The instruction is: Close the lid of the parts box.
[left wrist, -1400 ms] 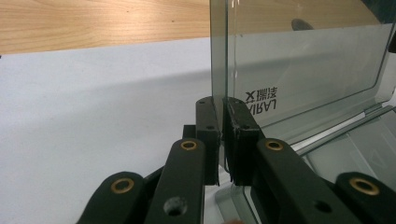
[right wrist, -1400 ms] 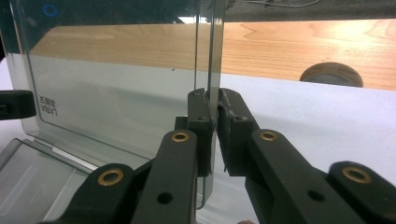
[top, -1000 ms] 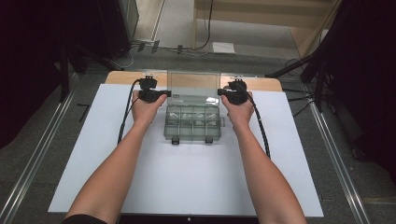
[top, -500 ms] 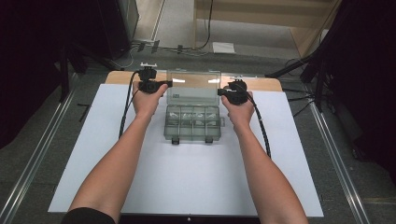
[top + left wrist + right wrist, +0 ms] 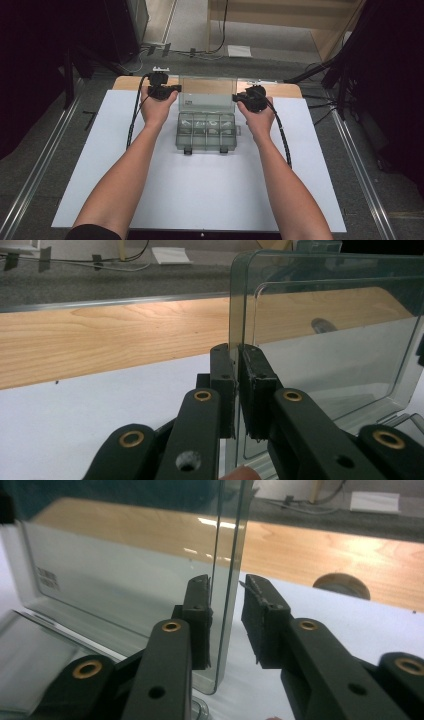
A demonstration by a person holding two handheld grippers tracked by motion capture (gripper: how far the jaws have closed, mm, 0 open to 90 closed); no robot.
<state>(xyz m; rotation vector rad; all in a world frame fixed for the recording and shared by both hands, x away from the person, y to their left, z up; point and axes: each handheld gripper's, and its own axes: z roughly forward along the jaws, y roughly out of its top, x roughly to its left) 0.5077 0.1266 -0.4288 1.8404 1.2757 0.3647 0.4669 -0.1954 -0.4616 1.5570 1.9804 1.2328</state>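
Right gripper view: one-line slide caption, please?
Right gripper fingers just opening around the upright clear lid edge.

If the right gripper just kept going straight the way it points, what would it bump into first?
The right gripper already straddles the clear lid edge, pads apart; pushing on, the lid would probably jam deeper between the jaws first.

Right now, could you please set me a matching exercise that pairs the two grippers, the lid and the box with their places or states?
Things:
1. left gripper
2. right gripper
3. clear lid
4. compartment box

States:
A. stands upright, hinged open
B. jaws clamped on the lid's edge
C. lies flat on the white sheet, between the two hands
D. jaws straddle the lid's edge, one pad standing clear of it

Pairs: 1-B, 2-D, 3-A, 4-C
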